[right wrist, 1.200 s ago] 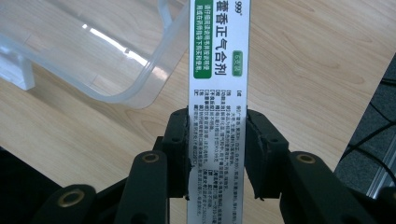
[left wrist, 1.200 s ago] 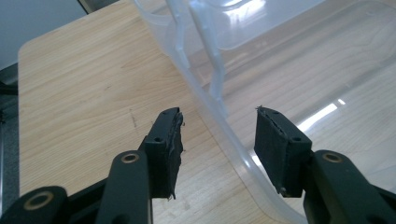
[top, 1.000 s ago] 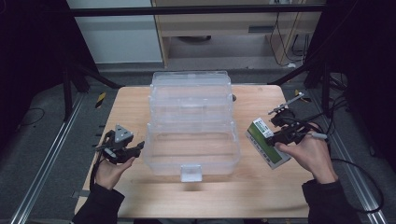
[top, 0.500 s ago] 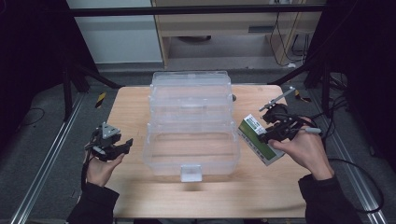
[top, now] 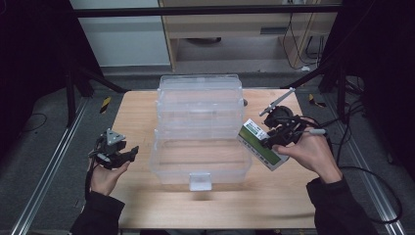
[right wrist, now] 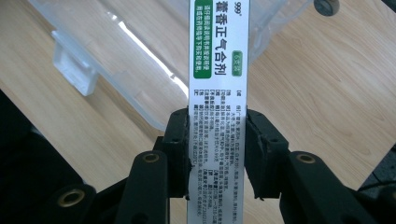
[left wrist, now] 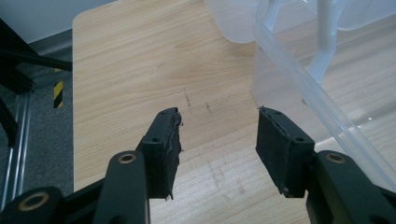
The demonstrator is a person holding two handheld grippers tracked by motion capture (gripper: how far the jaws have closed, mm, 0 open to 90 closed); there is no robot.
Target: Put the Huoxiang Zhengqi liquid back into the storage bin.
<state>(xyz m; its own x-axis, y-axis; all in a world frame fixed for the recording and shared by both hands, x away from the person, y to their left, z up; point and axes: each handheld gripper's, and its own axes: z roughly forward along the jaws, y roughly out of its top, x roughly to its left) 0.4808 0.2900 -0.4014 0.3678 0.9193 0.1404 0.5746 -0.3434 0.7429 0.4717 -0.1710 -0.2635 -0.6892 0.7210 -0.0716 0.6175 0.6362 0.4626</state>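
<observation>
right gripper clamps medicine box marked "999".

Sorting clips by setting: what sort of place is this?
Probably a lab or workshop recording station: a wooden table inside a black metal frame, trailing cables, and a wooden cabinet behind.

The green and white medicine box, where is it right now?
In the high view the medicine box is clamped in the right gripper, just right of the clear plastic organizer box.
</observation>
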